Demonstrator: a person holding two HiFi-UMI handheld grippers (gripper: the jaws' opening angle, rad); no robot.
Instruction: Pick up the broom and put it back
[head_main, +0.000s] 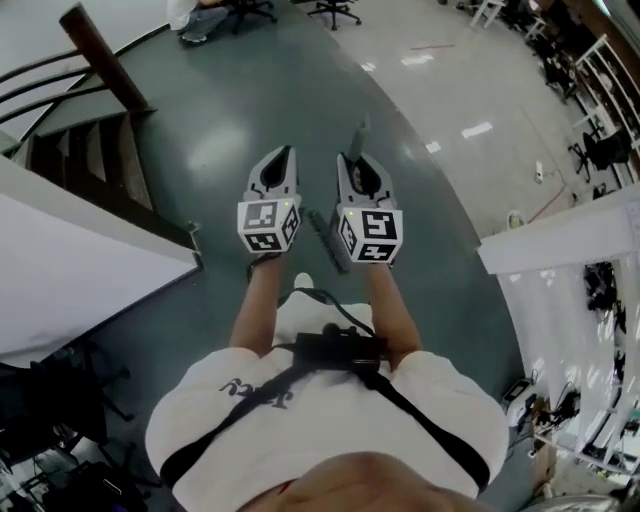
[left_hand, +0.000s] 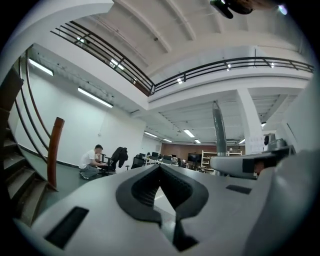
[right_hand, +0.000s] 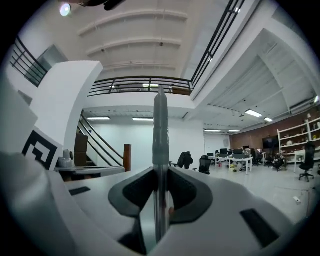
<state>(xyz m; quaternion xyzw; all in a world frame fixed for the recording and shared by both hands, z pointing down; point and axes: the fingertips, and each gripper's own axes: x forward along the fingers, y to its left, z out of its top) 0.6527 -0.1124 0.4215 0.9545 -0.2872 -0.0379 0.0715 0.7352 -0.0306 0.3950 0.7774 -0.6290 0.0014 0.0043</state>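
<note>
Here, a person is holding the broom (right_hand: 160, 125) in an open office hall. Its smooth grey handle is standing upright between the jaws of the right gripper (right_hand: 160, 177), which are clamping it from both sides. From the head view, the handle's tip is poking out beyond that gripper (head_main: 358, 165), while what looks like the dark brush end (head_main: 328, 240) is showing between the two marker cubes. The left gripper (left_hand: 160, 167) is riding alongside with its jaws closed together on nothing.

The broom is probably proving light and stiff but weighted toward the brush. Its slick round pole is likely wanting to swivel or slide in a two-pad grip, so a firm hold low on the handle, near the brush, is looking the safest. The staircase (head_main: 90, 150) is sitting off to the person's left.
</note>
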